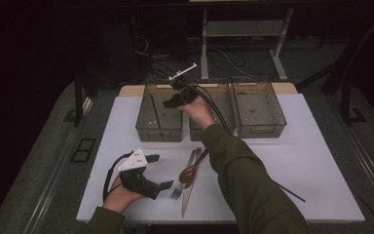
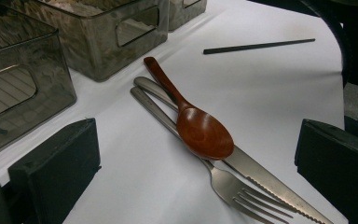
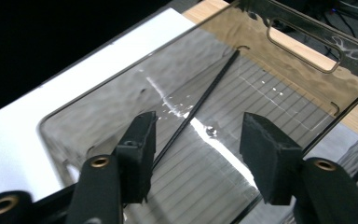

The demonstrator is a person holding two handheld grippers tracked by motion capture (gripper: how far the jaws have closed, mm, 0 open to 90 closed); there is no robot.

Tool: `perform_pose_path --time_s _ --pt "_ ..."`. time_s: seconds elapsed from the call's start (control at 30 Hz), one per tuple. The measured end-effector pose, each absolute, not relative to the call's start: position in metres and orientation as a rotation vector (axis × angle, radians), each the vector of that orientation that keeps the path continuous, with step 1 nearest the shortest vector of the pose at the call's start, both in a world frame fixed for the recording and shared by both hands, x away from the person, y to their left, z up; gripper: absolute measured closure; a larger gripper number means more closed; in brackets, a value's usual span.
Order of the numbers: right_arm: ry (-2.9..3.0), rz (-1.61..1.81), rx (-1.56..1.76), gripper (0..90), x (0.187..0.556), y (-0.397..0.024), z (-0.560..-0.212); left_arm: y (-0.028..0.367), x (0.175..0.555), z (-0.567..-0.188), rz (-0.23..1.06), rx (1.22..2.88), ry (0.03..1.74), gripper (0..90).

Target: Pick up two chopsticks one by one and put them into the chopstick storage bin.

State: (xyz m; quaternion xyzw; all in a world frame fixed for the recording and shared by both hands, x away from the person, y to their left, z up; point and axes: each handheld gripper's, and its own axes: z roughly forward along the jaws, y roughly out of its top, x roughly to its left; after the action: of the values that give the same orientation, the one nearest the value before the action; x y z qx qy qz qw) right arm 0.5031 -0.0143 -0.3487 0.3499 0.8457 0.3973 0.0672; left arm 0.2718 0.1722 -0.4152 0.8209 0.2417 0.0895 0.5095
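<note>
**A:** White tabletop (image 1: 297, 165) with a dark room around it, cables and desk legs on the floor behind. Nearest the person, the left gripper (image 1: 157, 171) sits low over the near left part of the table, jaws spread wide and holding nothing. Just right of it is a little pile of cutlery: a fork (image 2: 235, 189), a serrated knife (image 2: 261, 175), and a brown wooden spoon (image 2: 204, 133) lying across both of them.

**B:** Yep, in the left gripper view the spoon bowl rests right on the knife blade and the fork neck. And there's one black chopstick (image 2: 259, 45) lying alone on the table, well apart from the pile, off toward the right edge.

**A:** Farther back, three smoky clear bins stand in a row. The right gripper (image 1: 173, 102) is reached out over the left bin (image 1: 158, 130).

**B:** Its jaws are apart too, gripping nothing. In the right gripper view a second black chopstick (image 3: 200, 103) lies flat on that bin's ribbed floor, running diagonally between the two jaws, below them.

**A:** Middle bin (image 1: 222, 100) and right bin (image 1: 259, 108) sit beside it; can't tell what's in them.
</note>
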Motion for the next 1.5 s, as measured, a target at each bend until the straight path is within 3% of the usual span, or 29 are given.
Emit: perform_pose_path --time_s 0.07,0.37,0.83,1.5 --pt "2.551 1.217 1.022 39.6 0.498 -0.019 -0.346 0.172 0.272 -0.415 0.216 1.98 0.582 0.0" --pt "2.574 1.273 0.925 39.1 0.475 -0.05 -0.341 0.172 0.272 -0.416 0.215 1.978 0.589 0.0" --pt "2.531 1.321 0.906 46.1 0.429 -0.111 -0.335 0.172 0.271 -0.417 0.23 1.994 0.602 0.0" --pt "2.524 1.298 0.929 53.7 0.363 -0.196 -0.356 0.171 0.271 -0.418 0.231 2.003 0.6 0.0"
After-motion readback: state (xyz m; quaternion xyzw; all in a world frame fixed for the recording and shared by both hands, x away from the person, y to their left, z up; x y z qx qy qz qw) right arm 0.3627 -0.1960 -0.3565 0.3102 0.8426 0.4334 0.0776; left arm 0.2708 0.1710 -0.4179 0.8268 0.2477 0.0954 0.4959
